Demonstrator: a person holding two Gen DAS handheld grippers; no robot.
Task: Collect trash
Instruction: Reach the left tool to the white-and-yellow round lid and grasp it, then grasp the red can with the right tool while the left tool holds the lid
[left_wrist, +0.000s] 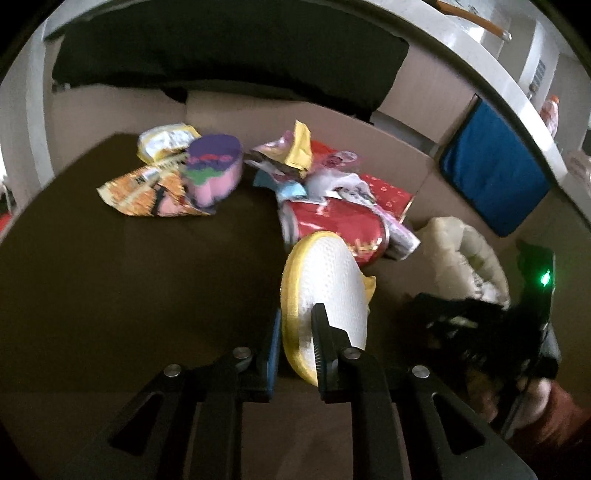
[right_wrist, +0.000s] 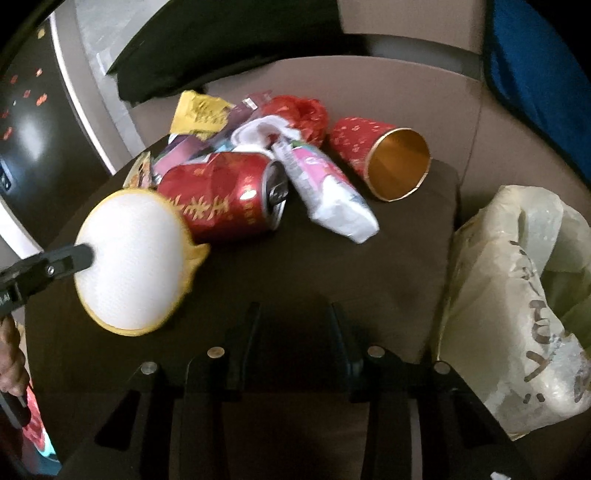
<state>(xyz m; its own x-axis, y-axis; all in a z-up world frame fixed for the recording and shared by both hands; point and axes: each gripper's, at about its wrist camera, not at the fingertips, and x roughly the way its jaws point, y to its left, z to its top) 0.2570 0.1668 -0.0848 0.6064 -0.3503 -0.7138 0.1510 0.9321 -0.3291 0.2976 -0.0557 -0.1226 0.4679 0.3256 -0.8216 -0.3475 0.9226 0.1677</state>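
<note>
The left gripper (left_wrist: 297, 314) pinches a white, yellow-rimmed pouch (left_wrist: 328, 288) above the dark table (left_wrist: 129, 295). The right gripper (right_wrist: 293, 314) stands narrow and holds nothing (its fingers hang over bare table). Nearby – a red can (right_wrist: 225, 195), a red cup (right_wrist: 384, 158), crumpled wrappers (right_wrist: 325, 188) – and a pale plastic bag (right_wrist: 517, 295) at the table's edge.

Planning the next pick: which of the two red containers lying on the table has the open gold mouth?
The red paper cup, nearest the plastic bag; the red can beside it shows a silver pull-tab top.
</note>
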